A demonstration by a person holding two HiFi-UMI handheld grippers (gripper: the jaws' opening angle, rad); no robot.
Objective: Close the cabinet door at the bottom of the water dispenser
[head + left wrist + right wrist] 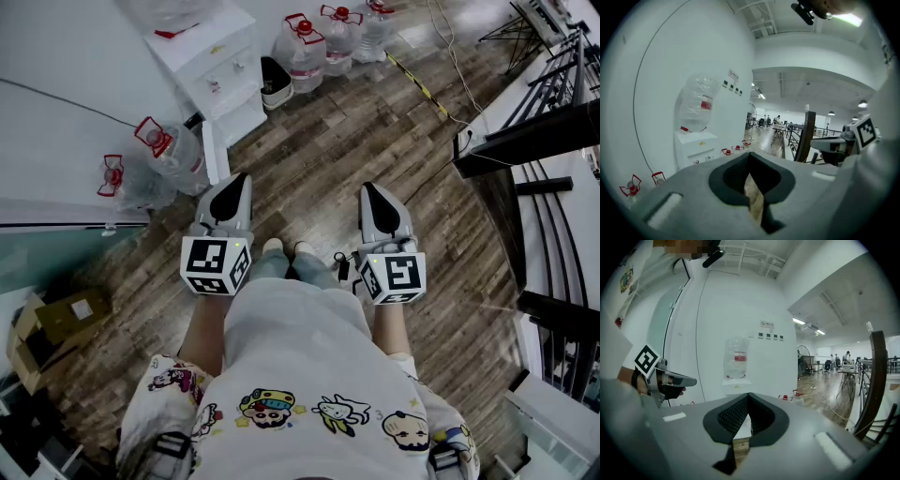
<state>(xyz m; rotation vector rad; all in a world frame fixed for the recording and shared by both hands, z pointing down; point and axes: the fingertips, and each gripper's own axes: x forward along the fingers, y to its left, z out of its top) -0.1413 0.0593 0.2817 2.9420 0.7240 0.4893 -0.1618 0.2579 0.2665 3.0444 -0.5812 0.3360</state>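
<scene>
The water dispenser (pixel 211 66) stands at eleven o'clock, well apart from both grippers. Its bottom door (pixel 214 150) sticks out open. The left gripper (pixel 236 187) is pinched together and empty. So is the right gripper (pixel 373 195). The job looks not started: the door needs a push.

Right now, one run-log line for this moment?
left gripper: shut, empty | right gripper: shut, empty | white box-shaped water dispenser: ahead, untouched | its white cabinet door: open
</scene>
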